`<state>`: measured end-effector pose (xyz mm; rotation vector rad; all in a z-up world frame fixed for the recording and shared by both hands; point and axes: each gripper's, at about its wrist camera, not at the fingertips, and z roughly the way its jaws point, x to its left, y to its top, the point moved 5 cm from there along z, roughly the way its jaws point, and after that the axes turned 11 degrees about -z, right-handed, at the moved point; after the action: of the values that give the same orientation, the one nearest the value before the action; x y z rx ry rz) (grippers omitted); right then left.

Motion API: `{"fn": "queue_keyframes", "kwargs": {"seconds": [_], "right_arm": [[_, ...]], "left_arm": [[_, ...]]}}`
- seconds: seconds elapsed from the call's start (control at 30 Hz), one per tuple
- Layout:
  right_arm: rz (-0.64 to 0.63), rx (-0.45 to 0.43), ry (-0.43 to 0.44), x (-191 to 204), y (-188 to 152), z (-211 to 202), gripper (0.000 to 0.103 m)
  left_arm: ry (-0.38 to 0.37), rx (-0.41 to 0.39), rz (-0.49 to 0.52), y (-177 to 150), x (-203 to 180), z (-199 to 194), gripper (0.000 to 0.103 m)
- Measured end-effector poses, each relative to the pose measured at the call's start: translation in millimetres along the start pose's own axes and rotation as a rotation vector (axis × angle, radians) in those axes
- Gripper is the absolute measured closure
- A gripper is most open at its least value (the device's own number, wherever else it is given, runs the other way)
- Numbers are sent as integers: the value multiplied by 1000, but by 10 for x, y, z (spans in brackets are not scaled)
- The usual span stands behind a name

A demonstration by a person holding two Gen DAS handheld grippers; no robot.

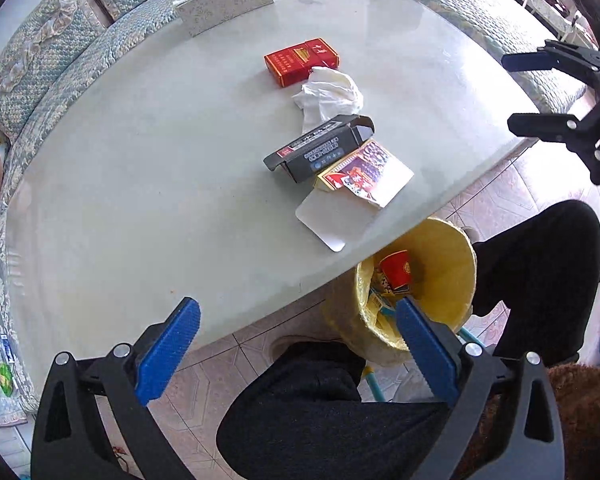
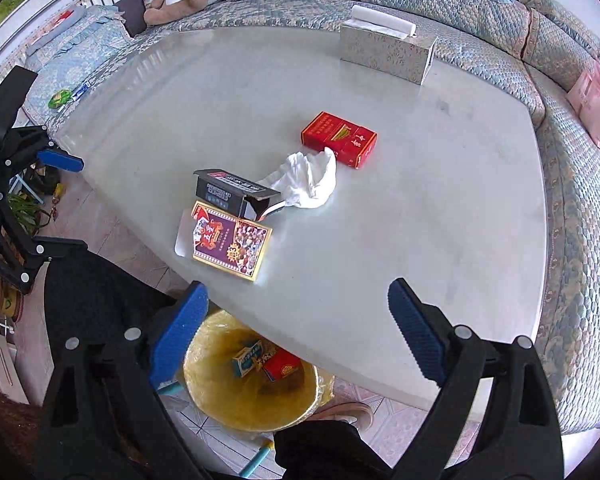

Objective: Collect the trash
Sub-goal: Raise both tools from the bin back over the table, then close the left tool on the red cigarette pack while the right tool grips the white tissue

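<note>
Left gripper [image 1: 298, 320] spread wide, nothing between the blue pads; right gripper [image 2: 298, 308] likewise wide and empty. Both hang above the bench's [image 1: 120, 200] near edge. Below that edge, on the floor: yellow-lined trash bin [image 2: 220, 400] holding a red cup [image 1: 396, 268] and a small blue-white box [image 2: 247, 361]. On the bench near that edge, a purple card pack [image 2: 232, 244], touching a dark open carton [image 2: 236, 194]. Beyond, crumpled tissue [image 2: 308, 180], then a red cigarette pack [image 2: 340, 138]. Tissue box [image 2: 384, 54] at the far edge.
</note>
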<state>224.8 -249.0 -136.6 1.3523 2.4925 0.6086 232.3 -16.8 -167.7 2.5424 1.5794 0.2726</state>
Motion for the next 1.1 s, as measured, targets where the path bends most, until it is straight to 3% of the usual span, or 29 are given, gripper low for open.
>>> {"fn": "queue_keyframes", "kwargs": {"seconds": [0.23,0.5,0.67,0.9,1.1], "right_arm": [[-54,21,-1,-102,300,89,14],[-71,47,0,-304,643,289,14],[-72,59,9,-397,791,482,14],[-91,106,22,-448,852,872,14],[-107,131,58,-431,863,1095,14]], "left_arm": [[108,-12,92,687,123,-43,7],[98,-18,246,1633,25,63,7],[103,-1,338,2113,-69,386,7],[113,62,453,2421,-198,955,7],[70,64,532,2513,-325,1153,7]]}}
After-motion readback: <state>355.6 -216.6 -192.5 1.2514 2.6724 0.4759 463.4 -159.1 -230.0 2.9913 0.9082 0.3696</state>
